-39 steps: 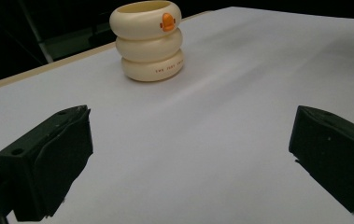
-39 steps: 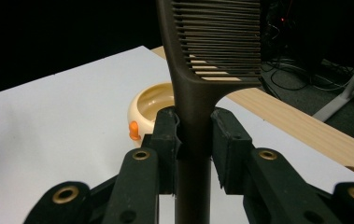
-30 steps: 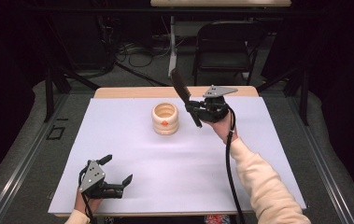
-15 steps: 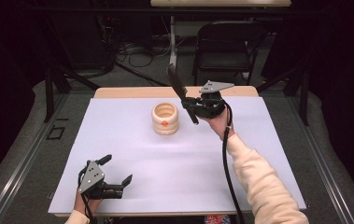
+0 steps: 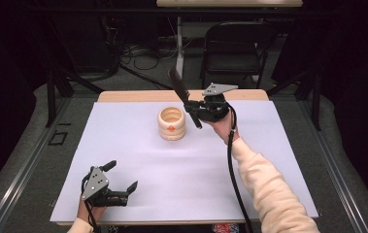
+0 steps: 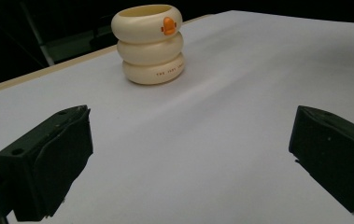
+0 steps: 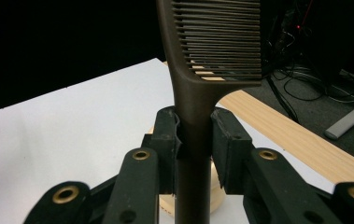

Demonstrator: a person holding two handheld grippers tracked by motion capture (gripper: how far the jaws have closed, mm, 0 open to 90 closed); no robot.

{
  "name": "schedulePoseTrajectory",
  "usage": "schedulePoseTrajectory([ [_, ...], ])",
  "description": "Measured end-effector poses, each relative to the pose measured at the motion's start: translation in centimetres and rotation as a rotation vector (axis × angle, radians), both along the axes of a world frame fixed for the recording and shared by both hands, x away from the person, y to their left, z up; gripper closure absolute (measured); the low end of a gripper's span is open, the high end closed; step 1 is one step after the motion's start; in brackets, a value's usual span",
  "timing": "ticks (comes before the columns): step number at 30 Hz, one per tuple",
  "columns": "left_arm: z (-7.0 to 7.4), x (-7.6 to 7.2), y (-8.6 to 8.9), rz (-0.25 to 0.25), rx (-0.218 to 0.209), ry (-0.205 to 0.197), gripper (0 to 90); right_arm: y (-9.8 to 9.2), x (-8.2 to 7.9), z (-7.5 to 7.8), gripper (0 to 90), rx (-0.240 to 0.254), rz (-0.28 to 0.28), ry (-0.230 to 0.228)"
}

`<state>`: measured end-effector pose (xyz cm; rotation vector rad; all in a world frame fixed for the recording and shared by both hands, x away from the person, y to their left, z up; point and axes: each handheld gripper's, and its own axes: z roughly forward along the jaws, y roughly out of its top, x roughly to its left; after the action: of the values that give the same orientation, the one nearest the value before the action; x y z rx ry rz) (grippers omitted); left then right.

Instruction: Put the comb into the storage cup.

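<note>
A cream ribbed cup (image 5: 172,123) with an orange mark stands upright on the white sheet at the back middle; in the left gripper view the cup (image 6: 148,43) is far ahead. My right gripper (image 5: 194,106) hovers just right of the cup, shut on the handle of a dark brown comb (image 5: 183,95) that slants up and to the left. In the right gripper view the comb (image 7: 198,84) rises between the pads, teeth at the top. My left gripper (image 5: 121,177) rests open near the front left edge, with nothing between its fingers (image 6: 48,163).
The white sheet (image 5: 138,160) covers a wooden table (image 5: 133,96) whose far edge shows as a strip. A dark chair (image 5: 237,43) and cables lie on the floor behind. The sleeve (image 5: 269,189) reaches in from the bottom right.
My right gripper has shifted slightly left and back with the comb, bringing it nearer the cup. The left gripper has stayed still.
</note>
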<state>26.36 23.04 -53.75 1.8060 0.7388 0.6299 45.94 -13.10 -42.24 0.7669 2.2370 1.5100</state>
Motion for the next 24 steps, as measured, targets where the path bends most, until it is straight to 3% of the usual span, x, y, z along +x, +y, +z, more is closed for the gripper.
schedulePoseTrajectory([
  [24,0.0,-0.1,0.0,0.000,0.004,-0.005,0.0,1.4,0.5,-0.3,72.5,0.018,0.030,0.007],
])
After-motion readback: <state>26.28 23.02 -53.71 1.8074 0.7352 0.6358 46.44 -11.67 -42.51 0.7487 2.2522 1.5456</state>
